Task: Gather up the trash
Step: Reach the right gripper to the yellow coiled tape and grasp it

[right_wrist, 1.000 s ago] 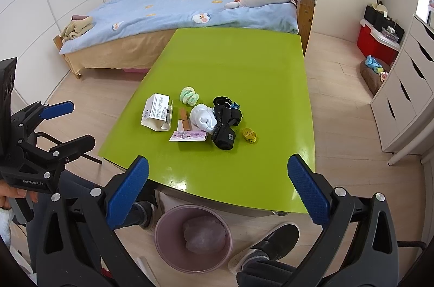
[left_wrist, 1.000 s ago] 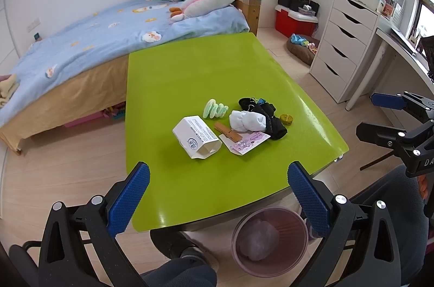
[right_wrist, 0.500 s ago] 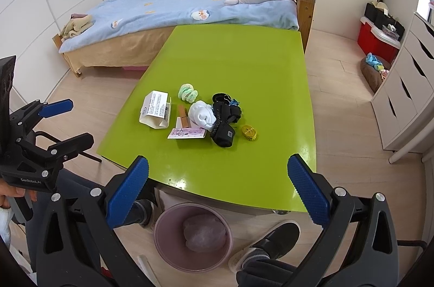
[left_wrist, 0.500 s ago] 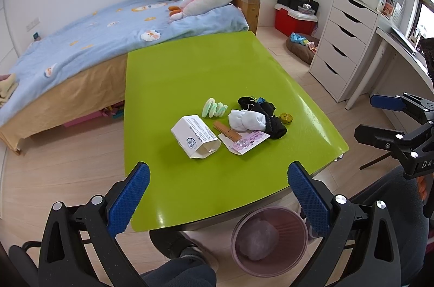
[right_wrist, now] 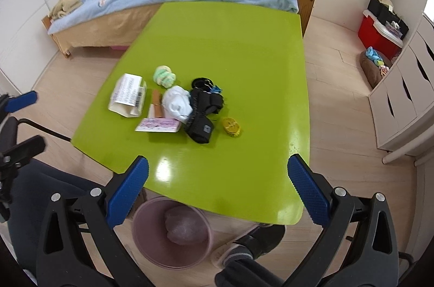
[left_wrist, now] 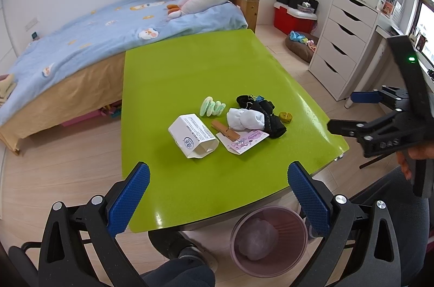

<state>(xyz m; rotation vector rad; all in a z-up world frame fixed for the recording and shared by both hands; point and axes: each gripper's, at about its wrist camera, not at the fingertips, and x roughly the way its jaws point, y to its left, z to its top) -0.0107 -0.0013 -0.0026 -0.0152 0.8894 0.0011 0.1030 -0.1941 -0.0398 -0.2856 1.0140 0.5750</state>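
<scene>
Left tongs (left_wrist: 217,194): black frame, blue ribbed pads, spread wide with nothing between them, held over the near edge of the table.
Right tongs (right_wrist: 217,192): same build, likewise wide apart and holding nothing, poised above the near edge on the other side.
Table (left_wrist: 168,75): glossy lime-green top, bare apart from one cluster of things toward the near half.
Bin (left_wrist: 268,239): round pinkish plastic wastebasket on the floor under the near table edge, a crumpled pale lump already inside.
Carton (left_wrist: 193,135): white printed paper box lying on its side, open mouth toward the near edge, at the left of the cluster.
Black fabric (left_wrist: 264,113): dark bundle with a strap, touching the white bundle beside it.
White bundle (left_wrist: 245,119): soft rolled cloth or sock, between the carton and the black fabric.
Pink card (left_wrist: 245,141): flat printed paper, its far end tucked under the white bundle.
Green hair clips (left_wrist: 212,108): pale, just beyond the carton.
Wooden peg (left_wrist: 225,130): small brown clip resting partly on the card.
Yellow disc (left_wrist: 285,117): small round piece, right of the black fabric.
Risk: trash and keepers lie touching, so a broad grab at the card would likely drag the peg or cloth along; the light, hollow carton may crush or skid on the slick top; a release made too early would miss the bin, which is half hidden beneath the edge.
</scene>
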